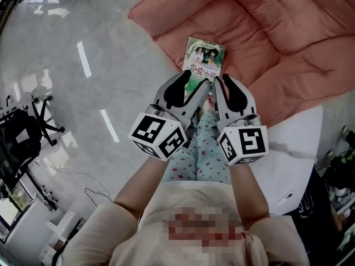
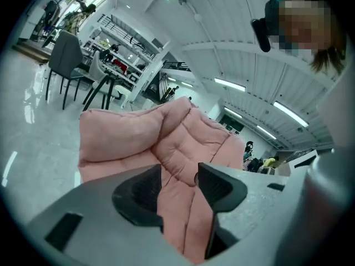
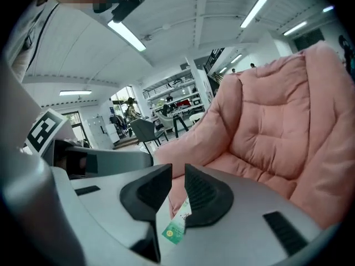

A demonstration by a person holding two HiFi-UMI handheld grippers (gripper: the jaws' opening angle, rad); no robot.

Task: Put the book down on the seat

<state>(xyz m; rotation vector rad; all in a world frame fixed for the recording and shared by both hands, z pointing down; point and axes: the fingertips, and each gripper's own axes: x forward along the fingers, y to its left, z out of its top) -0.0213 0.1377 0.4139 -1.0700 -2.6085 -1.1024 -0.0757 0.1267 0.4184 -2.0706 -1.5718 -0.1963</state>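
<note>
Found the book (image 1: 204, 59) lying flat, cover up, on the pink seat (image 1: 272, 32), upper centre of the head view, close to the seat's left front corner. Noted its near edge hidden behind the gripper tips. Saw both grippers side by side at frame centre, just below the book, marker cubes (image 1: 158, 134) toward the camera.

Read the left gripper (image 1: 195, 81) as open: jaws well apart in its own view, only pink seat showing through the gap, nothing between the pads.

Read the right gripper (image 1: 222, 82) as nearly closed: narrow slit left between the jaws, pads not pressing on anything. Spotted through that slit, low in the right gripper view, a strip of the book with a green sticker, lying beyond the jaws, not clamped.

Logged star-print trousers (image 1: 202, 148) under the grippers, glossy grey floor (image 1: 83, 76) at left, dark chairs (image 2: 65, 60) upper left of the left gripper view.
</note>
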